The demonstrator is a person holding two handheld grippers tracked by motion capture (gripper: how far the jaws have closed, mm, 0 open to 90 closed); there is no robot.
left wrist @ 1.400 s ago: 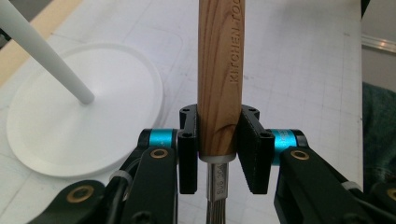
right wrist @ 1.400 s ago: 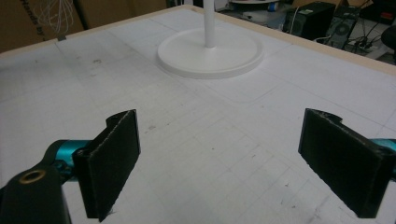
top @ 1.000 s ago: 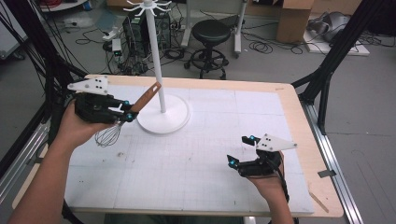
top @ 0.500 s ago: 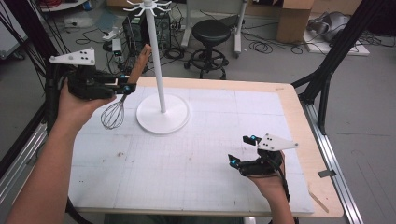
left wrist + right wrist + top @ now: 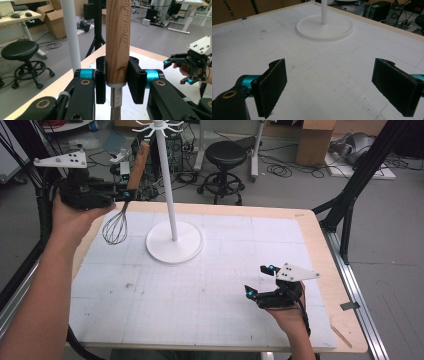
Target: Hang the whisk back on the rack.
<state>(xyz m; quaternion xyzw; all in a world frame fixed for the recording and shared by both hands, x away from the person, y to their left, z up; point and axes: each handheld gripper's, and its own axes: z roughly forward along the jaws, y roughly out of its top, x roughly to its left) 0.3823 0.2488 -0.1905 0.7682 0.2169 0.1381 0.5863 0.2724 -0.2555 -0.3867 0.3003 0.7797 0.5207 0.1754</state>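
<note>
Left gripper (image 5: pixel 125 195): black jaws pinching the wooden handle of the wire whisk (image 5: pixel 116 226), just above the metal collar.
Right gripper (image 5: pixel 260 280): jaws spread wide, nothing between, low over the white gridded mat (image 5: pixel 200 290).
Whisk position: in the air left of the white hook stand (image 5: pixel 174 240), handle up, wires hanging.
Risk: smooth round handle likely to slip or swing in the pads; knocking the thin pole could tip the stand; hook easily missed.
Count: one whisk, one stand, two grippers, one black stool (image 5: pixel 227 155).
</note>
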